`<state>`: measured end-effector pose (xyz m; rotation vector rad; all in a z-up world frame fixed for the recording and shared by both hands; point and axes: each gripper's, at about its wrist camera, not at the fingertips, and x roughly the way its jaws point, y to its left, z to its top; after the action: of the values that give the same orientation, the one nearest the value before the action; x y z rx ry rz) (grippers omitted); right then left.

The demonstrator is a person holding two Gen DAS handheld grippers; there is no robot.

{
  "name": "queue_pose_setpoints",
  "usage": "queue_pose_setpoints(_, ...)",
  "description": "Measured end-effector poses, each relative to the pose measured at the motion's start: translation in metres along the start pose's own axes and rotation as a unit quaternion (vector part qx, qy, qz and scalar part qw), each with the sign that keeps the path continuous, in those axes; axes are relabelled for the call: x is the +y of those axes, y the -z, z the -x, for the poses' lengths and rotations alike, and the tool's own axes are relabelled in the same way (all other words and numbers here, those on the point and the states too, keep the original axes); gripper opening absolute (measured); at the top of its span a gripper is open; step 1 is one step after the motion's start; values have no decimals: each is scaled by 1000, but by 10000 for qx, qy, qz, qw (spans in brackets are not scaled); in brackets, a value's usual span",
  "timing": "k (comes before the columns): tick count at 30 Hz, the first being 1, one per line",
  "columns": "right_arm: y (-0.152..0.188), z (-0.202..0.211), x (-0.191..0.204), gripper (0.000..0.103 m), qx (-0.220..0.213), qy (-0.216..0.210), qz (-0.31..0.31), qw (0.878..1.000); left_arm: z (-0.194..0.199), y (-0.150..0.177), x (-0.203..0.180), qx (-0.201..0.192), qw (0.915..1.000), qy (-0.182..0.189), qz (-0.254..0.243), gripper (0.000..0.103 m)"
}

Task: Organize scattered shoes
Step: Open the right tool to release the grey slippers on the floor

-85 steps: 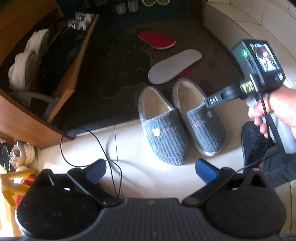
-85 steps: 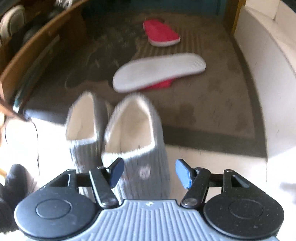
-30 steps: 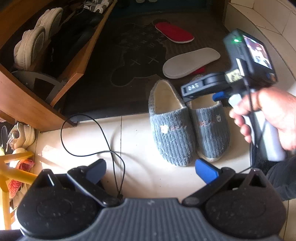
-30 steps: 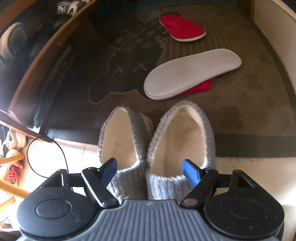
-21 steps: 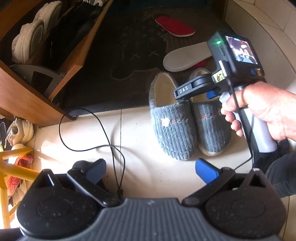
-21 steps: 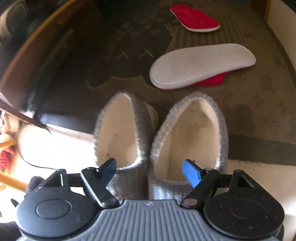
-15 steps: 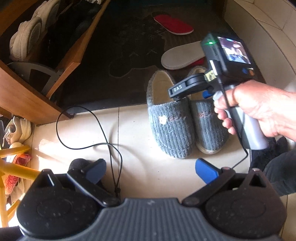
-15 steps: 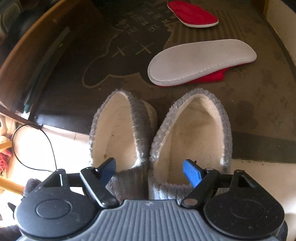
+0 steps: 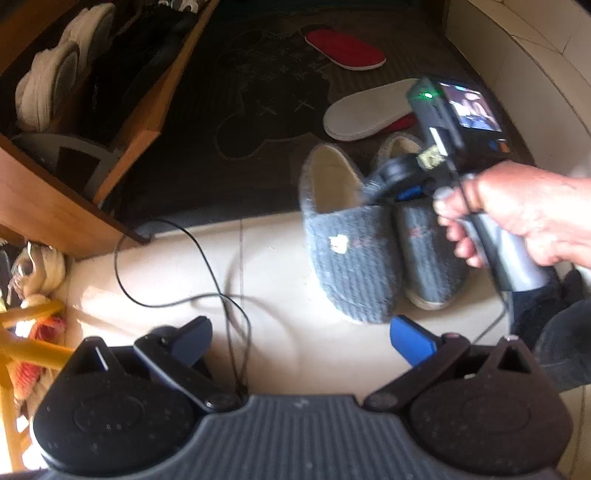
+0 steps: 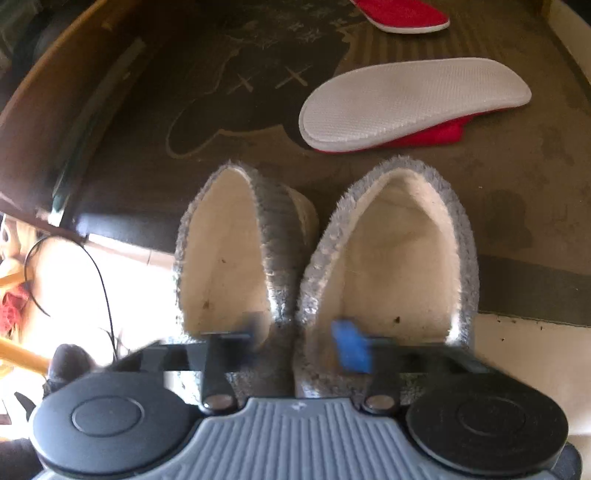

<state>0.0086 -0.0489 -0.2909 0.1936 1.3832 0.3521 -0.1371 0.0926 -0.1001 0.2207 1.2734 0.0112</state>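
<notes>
Grey fleece-lined slippers side by side, touching.

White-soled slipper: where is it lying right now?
The white-soled slipper lies sole-up on the dark mat, just beyond the grey slippers, towards the right in both views.

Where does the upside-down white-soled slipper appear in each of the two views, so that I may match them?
Left wrist: white-soled slipper upper right of centre, on the dark mat, beyond the grey slippers.
Right wrist: white-soled slipper upper right, sole up, red showing beneath.
Shared landmark: red slipper farther back.
</notes>
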Motion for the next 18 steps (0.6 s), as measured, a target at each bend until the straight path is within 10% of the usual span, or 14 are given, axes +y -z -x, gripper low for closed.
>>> queue_pose_setpoints(6,15,5,-5,23,53,86,-1075,9942,-3,-1,2,54,10000,23,66,103)
queue_pose_setpoints(11,43,9,-16,24,267,198,-2554,9663,3,-1,0,-10,9999,137,24,103)
queue_pose_setpoints(18,38,47,7,75,-23,657,-2002,9775,37,-8,9,-667,9973,216,234,103)
